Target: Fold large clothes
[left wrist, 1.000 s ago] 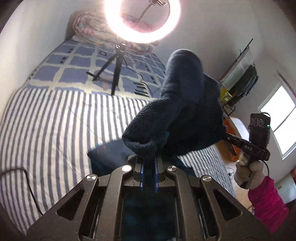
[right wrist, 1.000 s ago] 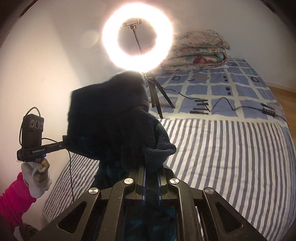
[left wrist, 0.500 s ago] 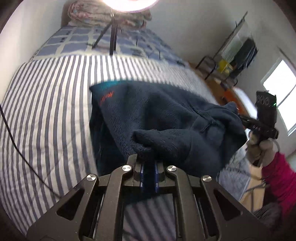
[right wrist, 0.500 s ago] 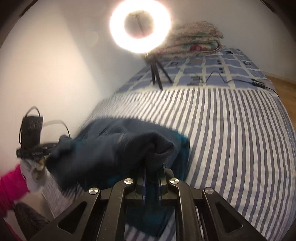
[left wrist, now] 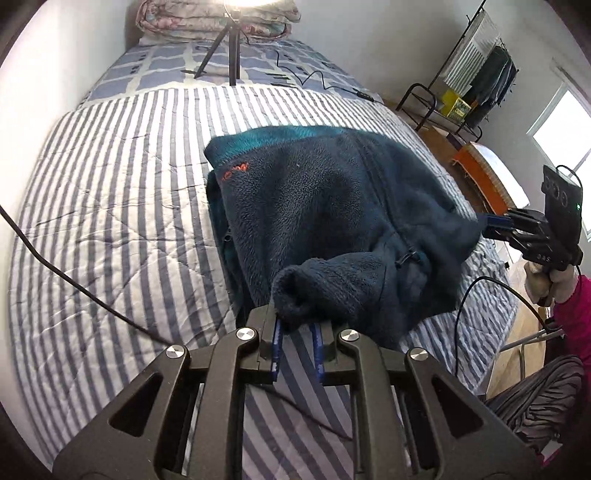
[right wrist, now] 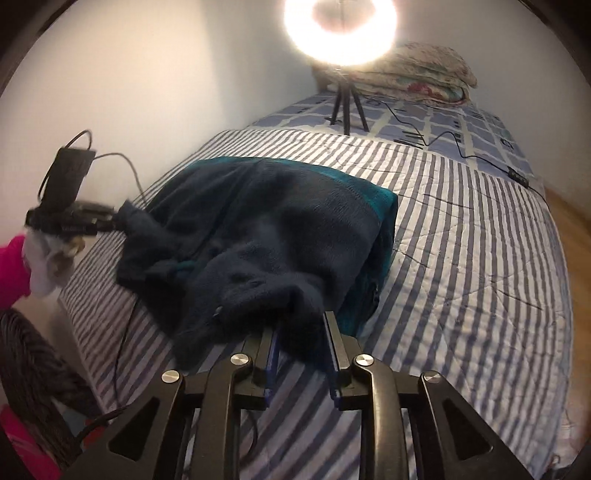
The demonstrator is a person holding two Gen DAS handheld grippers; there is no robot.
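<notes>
A dark blue-teal fleece jacket (left wrist: 325,206) lies folded over on itself on the striped bed (left wrist: 110,221). My left gripper (left wrist: 297,325) sits at its near corner. Its jaws are opening a little, with the fleece hem still caught between the tips. In the right wrist view the jacket (right wrist: 266,221) fills the middle. My right gripper (right wrist: 301,325) is at its other near corner, jaws opening wider, and the fleece lies loosely between the pads. Each view shows the other gripper at the jacket's far side: the right gripper (left wrist: 487,223) and the left gripper (right wrist: 116,221).
A ring light on a tripod (right wrist: 340,29) stands at the head of the bed, before folded quilts (right wrist: 417,70). Black cables (left wrist: 74,284) run over the bedcover. A clothes rack (left wrist: 476,74) and an orange stool stand beside the bed. A gloved hand (left wrist: 543,284) in a pink sleeve holds the right gripper.
The jacket half that hung in the air between both grippers has been swung over and laid down on the bed. Both grippers came down with it and their jaws have parted.
</notes>
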